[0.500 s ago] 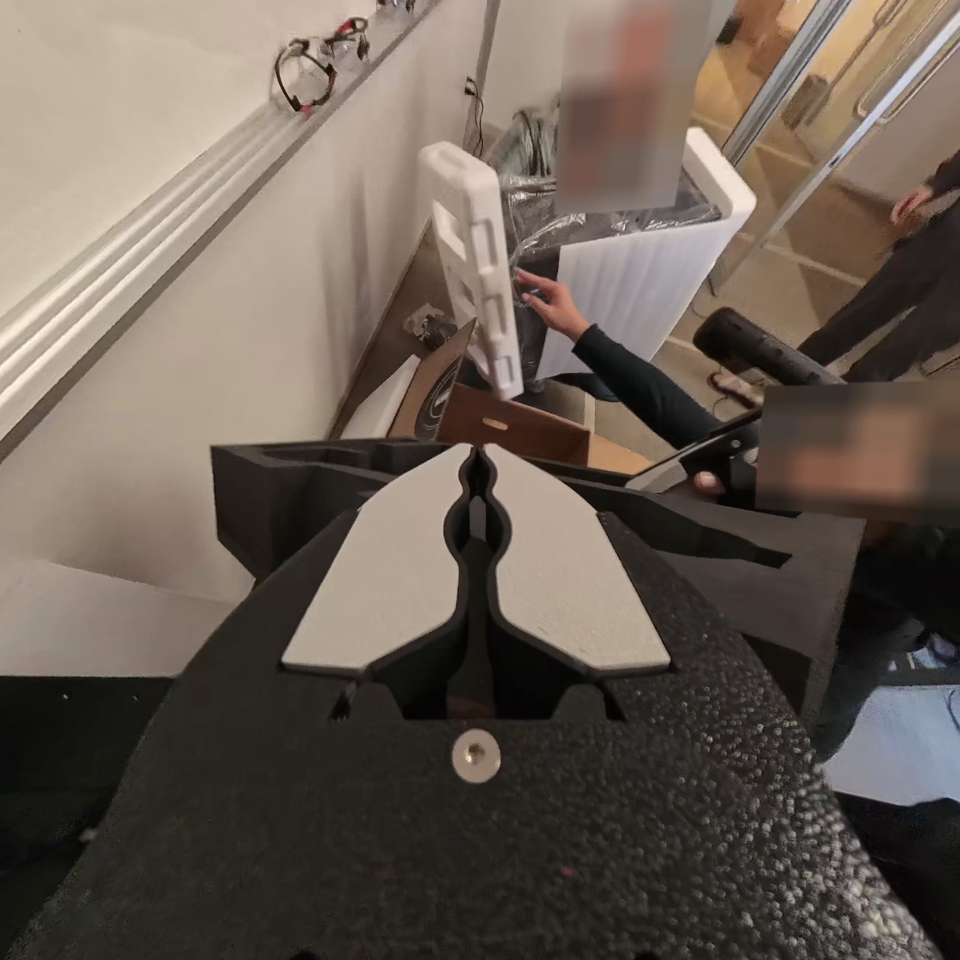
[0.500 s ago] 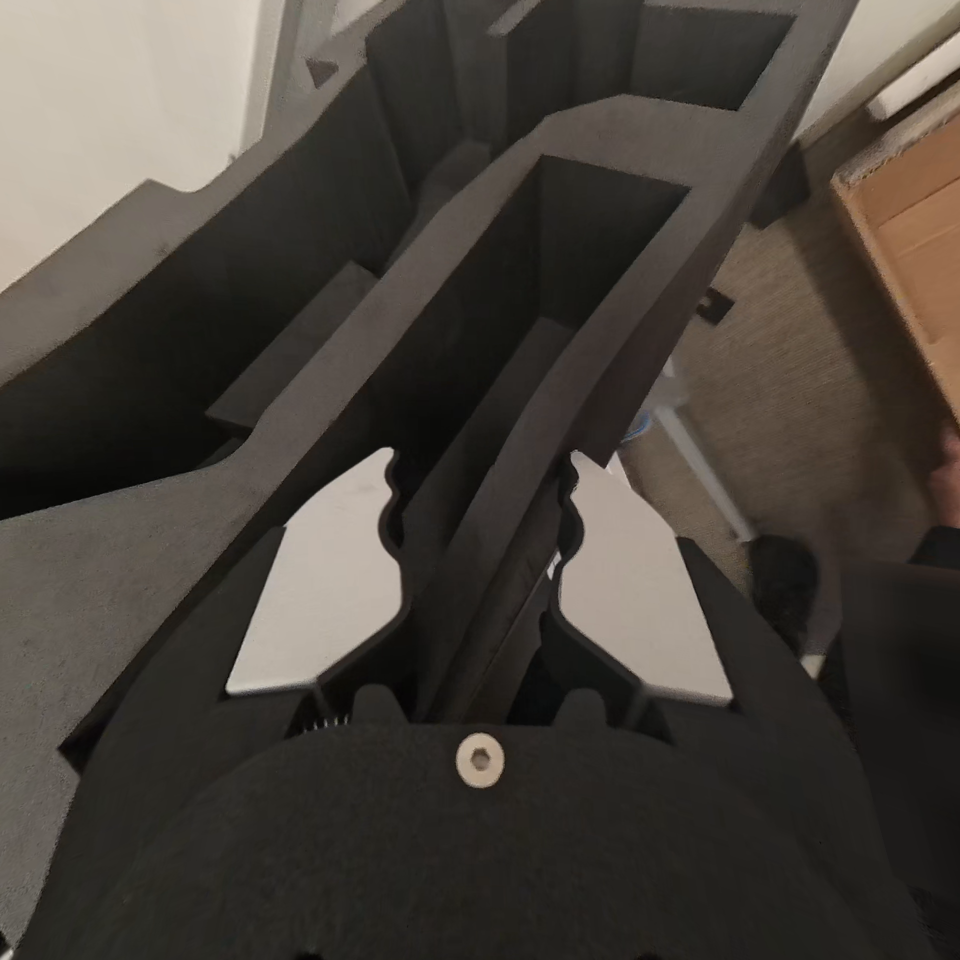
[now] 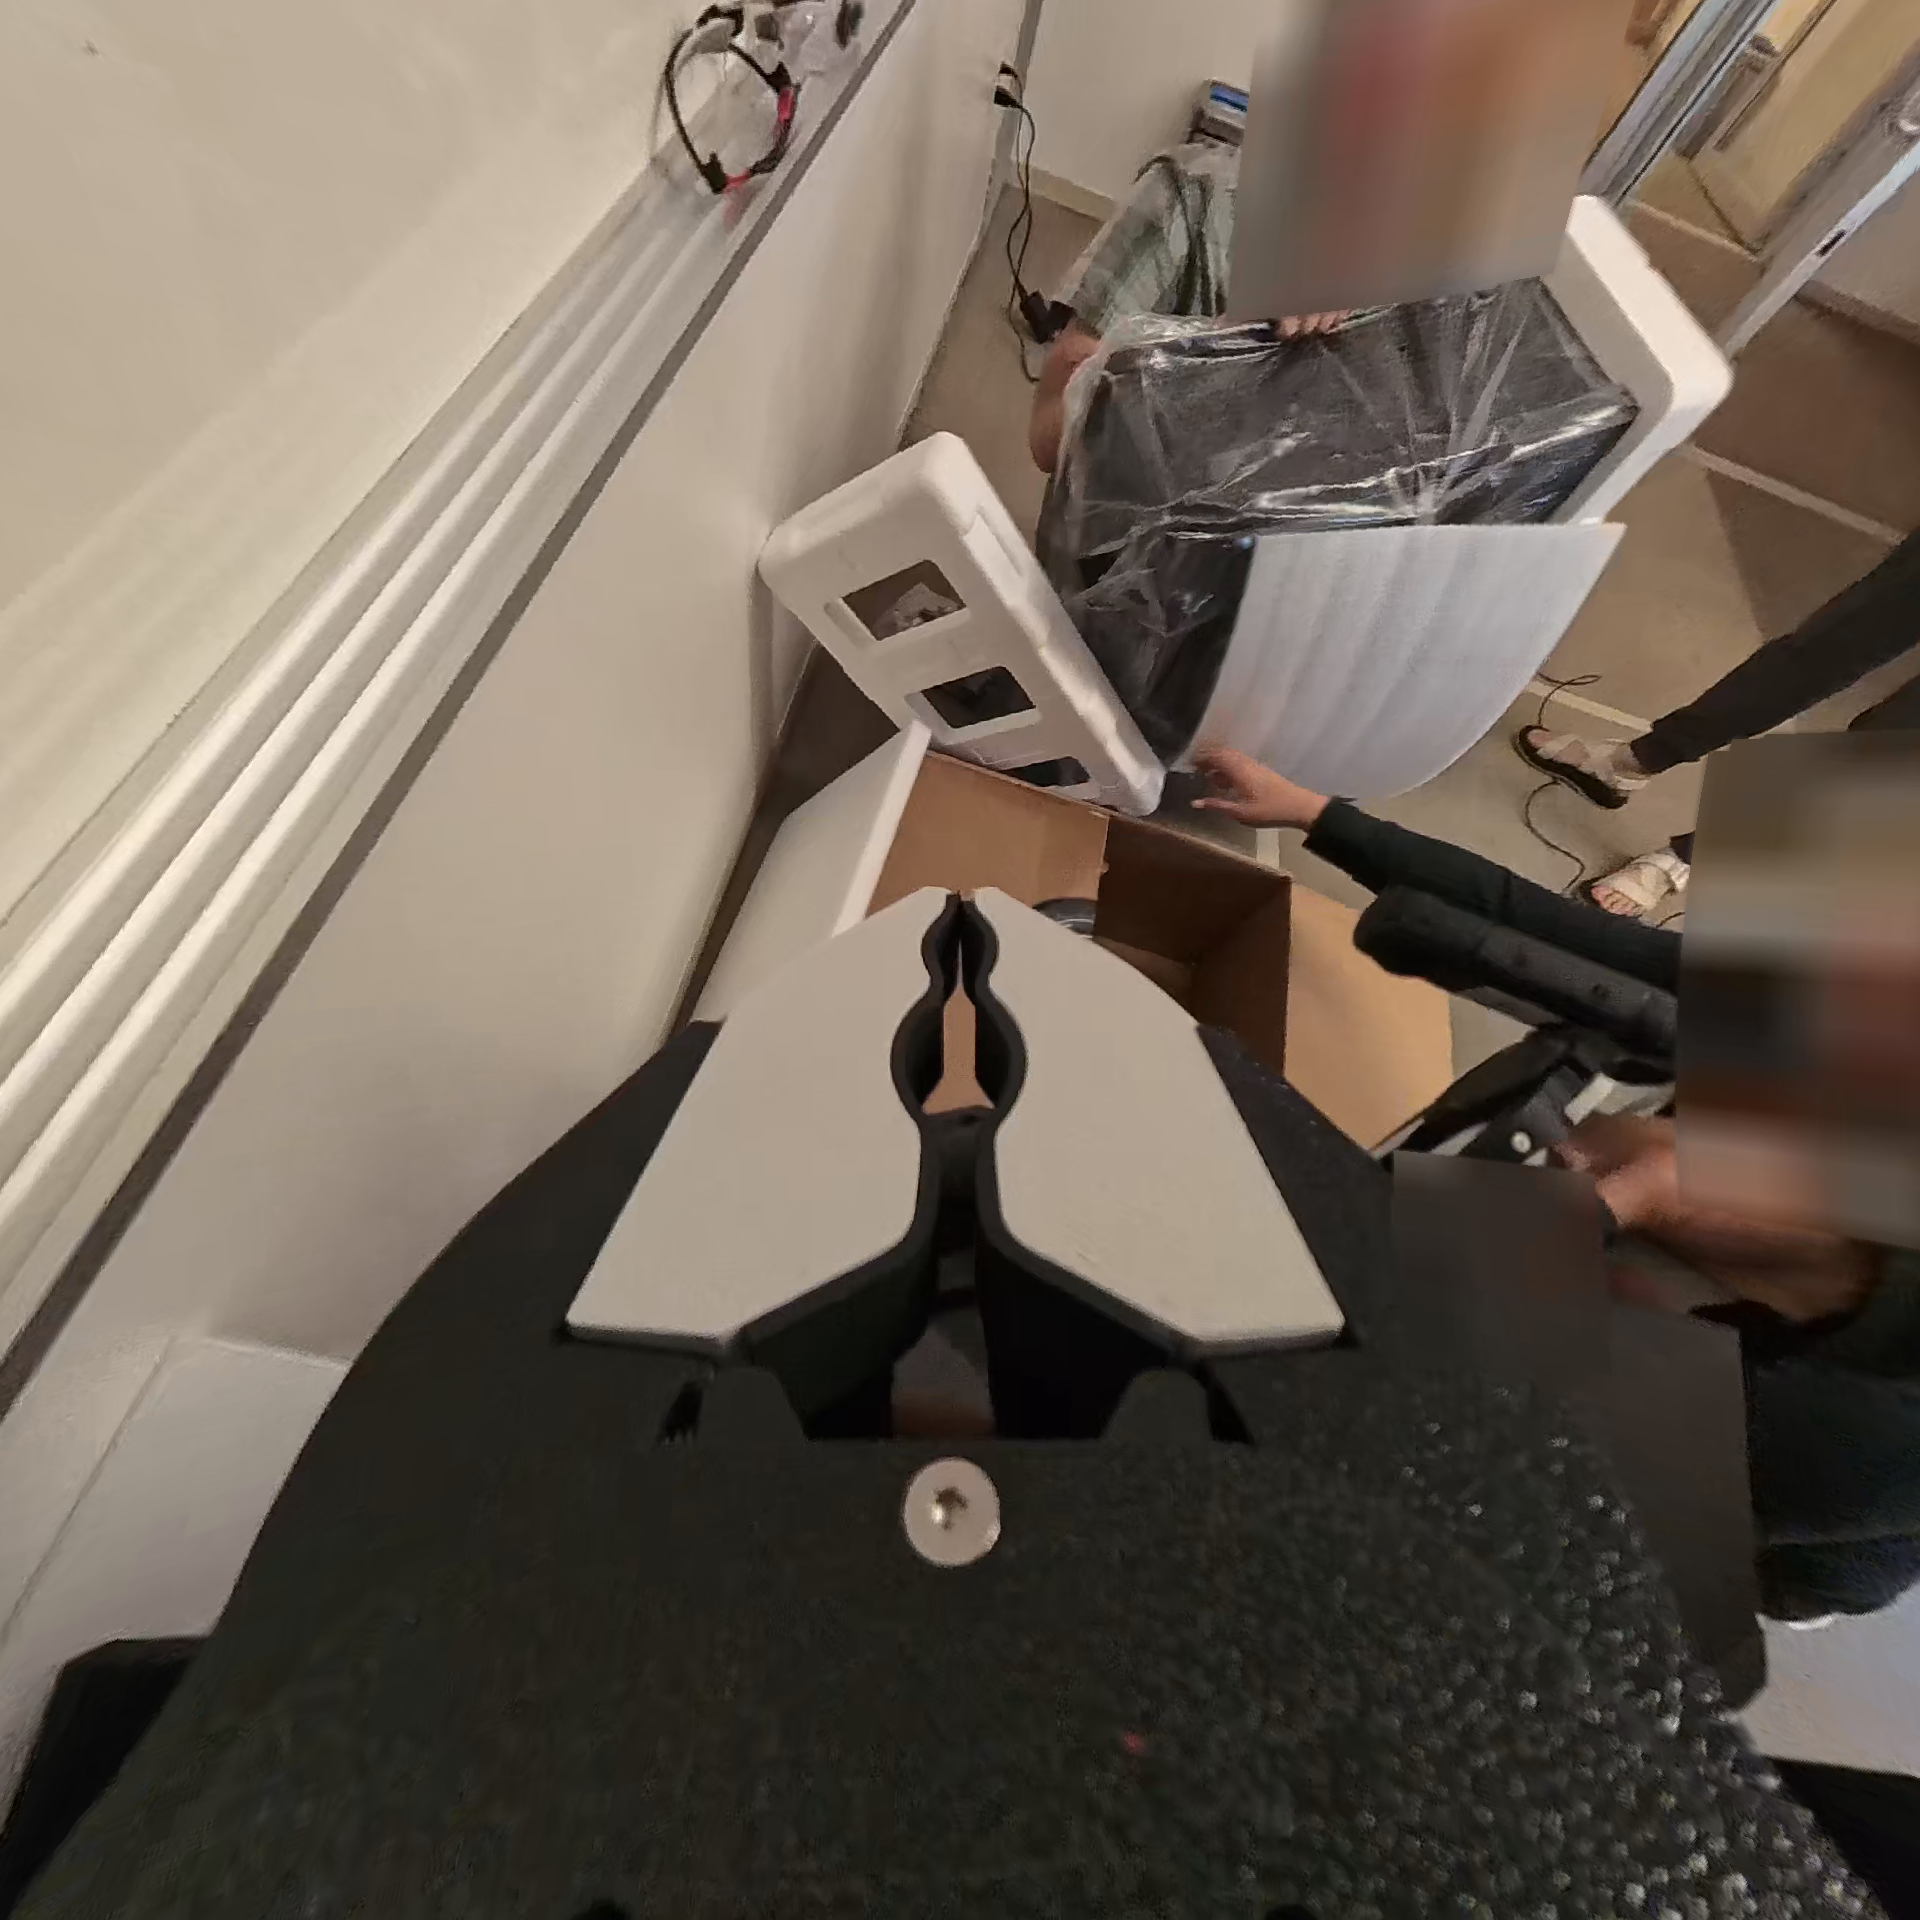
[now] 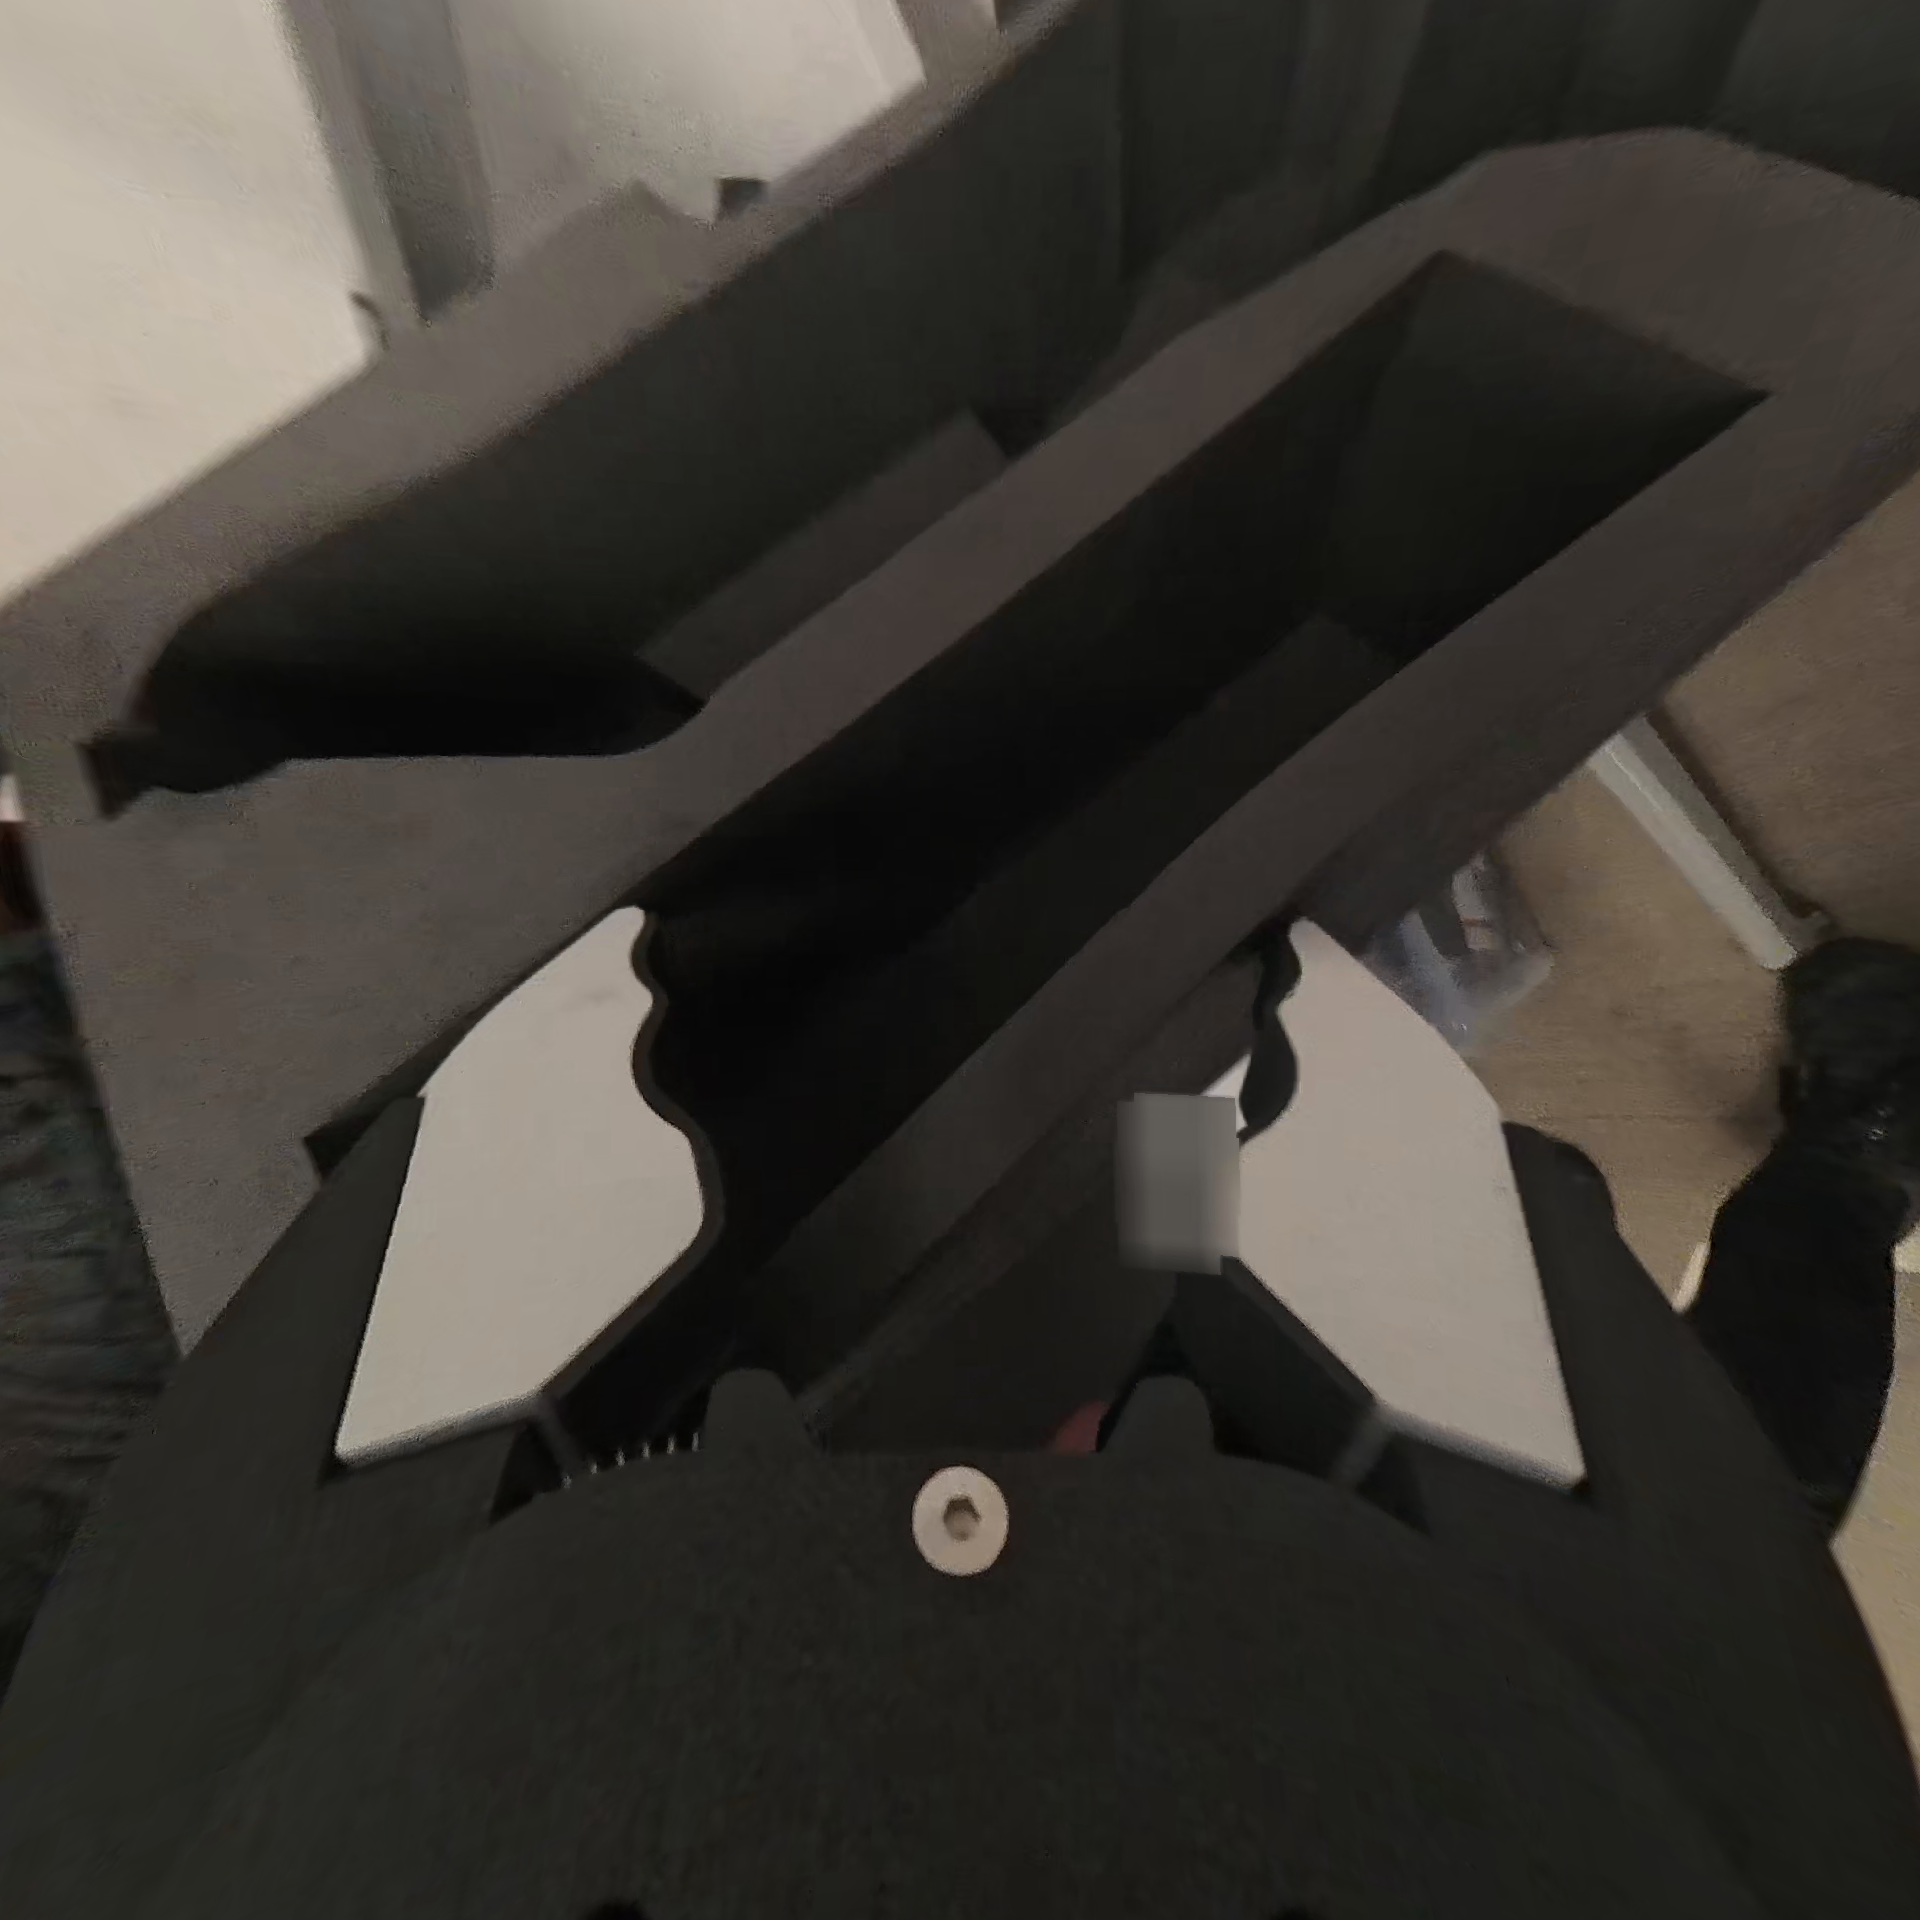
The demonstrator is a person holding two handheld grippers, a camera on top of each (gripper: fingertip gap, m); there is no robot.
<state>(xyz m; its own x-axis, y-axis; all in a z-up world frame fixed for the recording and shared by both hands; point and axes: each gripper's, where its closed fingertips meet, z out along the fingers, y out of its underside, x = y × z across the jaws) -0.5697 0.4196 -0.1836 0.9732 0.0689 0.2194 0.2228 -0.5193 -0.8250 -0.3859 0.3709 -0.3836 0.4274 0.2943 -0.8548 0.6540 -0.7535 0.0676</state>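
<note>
My left gripper [image 3: 961, 906] is shut with its grey fingertips touching and nothing between them. It hangs in the air above an open cardboard box [image 3: 1195, 914] by the wall. My right gripper [image 4: 956, 925] is open wide. One wall of a large black foam insert [image 4: 312, 935] with deep cut-out pockets runs between its fingers. The left finger [image 4: 540, 1143] sits over a pocket and the right finger [image 4: 1382, 1195] is outside the wall. The right wrist view is blurred.
A white styrofoam block [image 3: 935, 623] and a black plastic-wrapped item [image 3: 1299, 488] tilt over the box, with a person's hand [image 3: 1247, 795] under them. People stand to the right. A wall with a ledge [image 3: 416, 540] runs on the left; a black padded handle [image 3: 1507, 966] is near.
The black foam insert that lay before my left gripper is out of its view, which now looks down on the box. My right gripper's fingers have spread wider around the foam wall.
</note>
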